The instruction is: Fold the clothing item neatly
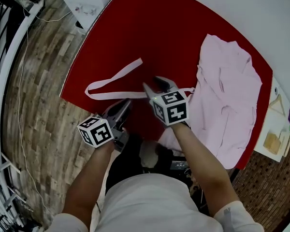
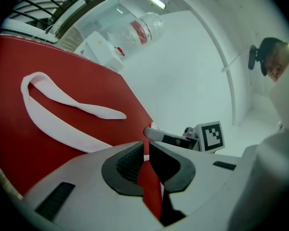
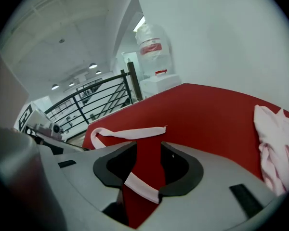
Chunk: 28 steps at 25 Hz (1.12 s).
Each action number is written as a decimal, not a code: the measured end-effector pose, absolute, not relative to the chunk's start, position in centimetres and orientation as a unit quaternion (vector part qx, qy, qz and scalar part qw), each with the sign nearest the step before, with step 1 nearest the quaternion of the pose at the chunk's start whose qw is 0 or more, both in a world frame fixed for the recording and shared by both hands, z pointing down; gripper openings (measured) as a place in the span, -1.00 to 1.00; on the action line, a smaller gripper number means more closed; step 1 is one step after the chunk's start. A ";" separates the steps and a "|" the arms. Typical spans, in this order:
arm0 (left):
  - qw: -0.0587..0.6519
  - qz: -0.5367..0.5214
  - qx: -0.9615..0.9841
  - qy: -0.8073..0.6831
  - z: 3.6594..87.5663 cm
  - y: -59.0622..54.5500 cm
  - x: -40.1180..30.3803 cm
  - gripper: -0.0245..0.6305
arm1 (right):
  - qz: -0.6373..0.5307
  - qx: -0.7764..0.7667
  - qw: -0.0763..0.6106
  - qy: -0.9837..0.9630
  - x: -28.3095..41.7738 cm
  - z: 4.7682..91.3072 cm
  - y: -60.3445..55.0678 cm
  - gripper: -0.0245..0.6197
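The pink garment [image 1: 232, 110], a thin, soft robe-like piece with rumpled ridges, lies spread toward 3 o'clock on the red counter [image 1: 135, 28]. Its long flat belt [image 1: 111, 95] trails off toward 9 o'clock. There it doubles back in a narrow loop, and the free end points to about 1 o'clock. The belt is a pale woven strip, limp and ribbon-shaped, and it shows clearly against the matte red cover.

The right hand-held gripper [image 1: 155, 85] hangs over the near strand with its jaws spread. In the right gripper view the strip [image 3: 142, 186] crosses the gap between the dark ribbed pads, but neither pad seems to press on it. The left hand-held gripper [image 1: 124, 104] sits at 7 o'clock from the right one. Its jaws are pressed together on nothing, and only red counter shows through the slit [image 2: 147, 146].

The step in hand looks like gathering the belt before the body is folded. To do it well, the right jaws should drop squarely over the strip so it is caught flat rather than twisted. The left jaws would need to spread and take the looped end [image 2: 86, 109]. The belt is slack and will sag and slide, so it should be drawn in with light tension.
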State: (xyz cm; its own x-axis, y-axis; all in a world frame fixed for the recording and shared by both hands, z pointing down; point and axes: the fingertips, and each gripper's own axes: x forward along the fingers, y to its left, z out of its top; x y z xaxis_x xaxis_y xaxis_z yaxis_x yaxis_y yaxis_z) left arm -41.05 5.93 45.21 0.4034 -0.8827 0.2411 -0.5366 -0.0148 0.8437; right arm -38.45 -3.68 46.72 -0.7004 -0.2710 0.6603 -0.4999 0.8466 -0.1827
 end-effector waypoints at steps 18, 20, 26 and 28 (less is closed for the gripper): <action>0.482 -0.210 0.638 -0.563 47.2 9.2 -46.0 -0.86 | 0.082 0.128 0.433 -0.888 -49.0 52.3 -1.2 -0.25; 0.485 -0.211 0.636 -0.563 47.3 9.3 -46.0 -0.86 | 0.081 0.126 0.438 -0.887 -49.3 52.6 -1.2 -0.25; 0.489 -0.211 0.635 -0.560 47.6 9.7 -45.7 -0.86 | 0.101 0.108 0.442 -0.885 -49.4 52.6 -0.6 -0.45; 0.490 -0.211 0.636 -0.559 47.6 9.7 -45.5 -0.86 | 0.095 0.098 0.446 -0.884 -49.0 52.5 -0.3 -0.81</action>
